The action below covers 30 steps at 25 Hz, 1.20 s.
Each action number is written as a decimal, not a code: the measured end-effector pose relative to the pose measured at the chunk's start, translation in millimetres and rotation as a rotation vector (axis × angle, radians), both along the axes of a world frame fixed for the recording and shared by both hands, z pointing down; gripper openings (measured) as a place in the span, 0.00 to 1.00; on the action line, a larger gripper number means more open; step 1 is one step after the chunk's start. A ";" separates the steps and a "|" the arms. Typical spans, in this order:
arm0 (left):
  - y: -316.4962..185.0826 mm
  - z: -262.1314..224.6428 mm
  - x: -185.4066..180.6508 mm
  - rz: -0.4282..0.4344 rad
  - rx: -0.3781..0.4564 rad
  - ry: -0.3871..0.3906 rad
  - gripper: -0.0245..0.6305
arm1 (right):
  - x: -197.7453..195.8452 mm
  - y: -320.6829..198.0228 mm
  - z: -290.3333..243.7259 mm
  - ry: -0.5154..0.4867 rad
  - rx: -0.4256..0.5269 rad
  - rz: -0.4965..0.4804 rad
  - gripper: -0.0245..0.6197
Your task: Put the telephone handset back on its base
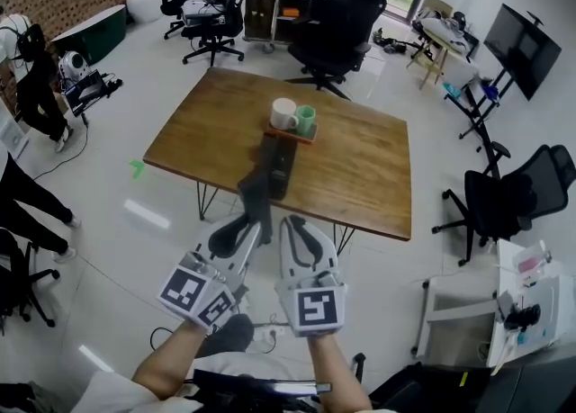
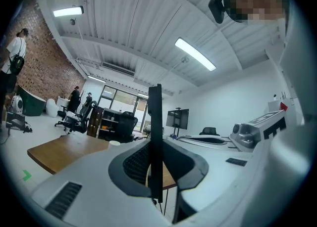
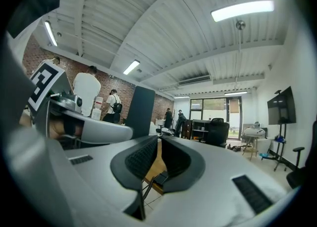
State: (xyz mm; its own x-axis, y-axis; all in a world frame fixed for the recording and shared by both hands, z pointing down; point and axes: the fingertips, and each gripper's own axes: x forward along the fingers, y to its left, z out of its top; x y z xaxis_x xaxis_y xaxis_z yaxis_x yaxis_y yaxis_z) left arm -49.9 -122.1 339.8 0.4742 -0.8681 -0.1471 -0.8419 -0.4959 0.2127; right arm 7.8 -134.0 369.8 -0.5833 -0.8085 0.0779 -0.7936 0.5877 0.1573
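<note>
The black telephone base [image 1: 280, 166] lies on the wooden table [image 1: 360, 168], near its front edge. The black handset [image 1: 255, 197] hangs above that edge, just in front of the base, with my left gripper [image 1: 255, 224] shut on its lower end. In the left gripper view the handset [image 2: 155, 122] stands edge-on as a thin upright bar between the jaws of the left gripper [image 2: 155, 147]. My right gripper [image 1: 292, 222] is beside it on the right, shut and empty. From the right gripper [image 3: 158, 142], the handset [image 3: 139, 103] shows as a dark slab at the left.
A white mug [image 1: 283, 114] and a green cup [image 1: 306, 119] stand on a small tray behind the base. Black office chairs [image 1: 337, 29] ring the table, one at the right [image 1: 504, 200]. People stand at the left [image 1: 36, 87]. A white cart [image 1: 504, 303] is at the lower right.
</note>
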 end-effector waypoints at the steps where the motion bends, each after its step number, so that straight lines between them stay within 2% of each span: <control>1: -5.4 0.4 -2.0 0.002 -0.002 0.001 0.13 | -2.1 -4.8 0.7 0.004 -0.003 0.001 0.08; 14: -72.6 11.5 -34.2 0.039 -0.032 0.019 0.13 | -33.6 -64.8 5.7 0.030 -0.022 0.030 0.08; 30: -137.1 43.7 -43.1 0.131 -0.098 0.004 0.13 | -41.8 -123.4 21.8 0.038 -0.050 0.099 0.08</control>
